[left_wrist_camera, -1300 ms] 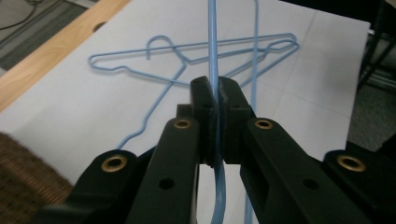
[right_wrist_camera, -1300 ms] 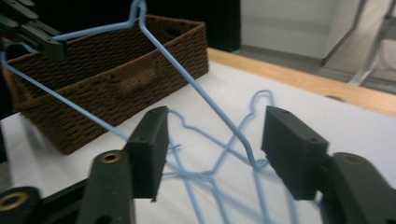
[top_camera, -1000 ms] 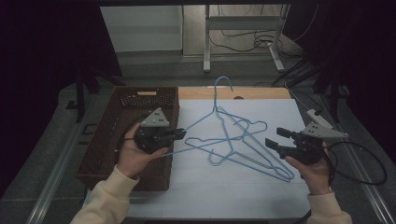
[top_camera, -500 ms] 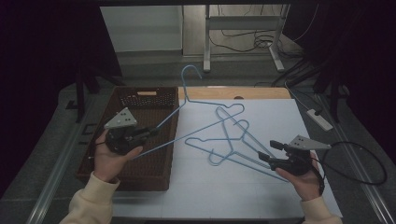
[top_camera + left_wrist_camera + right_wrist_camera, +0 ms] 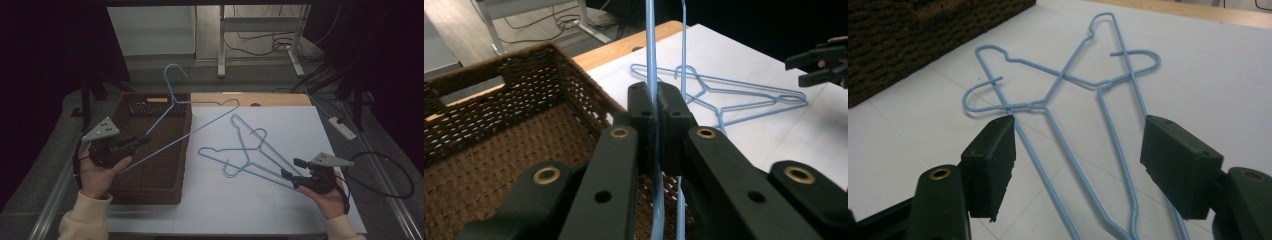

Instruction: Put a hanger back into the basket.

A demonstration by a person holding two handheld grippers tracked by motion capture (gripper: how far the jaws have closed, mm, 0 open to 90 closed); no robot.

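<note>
The left gripper (image 5: 142, 140) pinches a blue hanger (image 5: 192, 117) held above the wicker basket (image 5: 150, 187). The right gripper (image 5: 292, 168), jaws spread, hovers over two crossed hangers (image 5: 245, 150) on open white tabletop (image 5: 280, 210).

Brown woven basket (image 5: 150, 194) sits on the left side of the tabletop (image 5: 240, 212), its long side along the left edge (cut-out handle slot in the far wall). Tabletop is white w/ faint grid lines. A bare wood strip (image 5: 285, 99) runs along the far edge. White power strip (image 5: 342, 128) lies just off the far right corner. Beyond the far edge: grey metal frame legs (image 5: 220, 45) and loose cables (image 5: 250, 39) on the floor.
</note>
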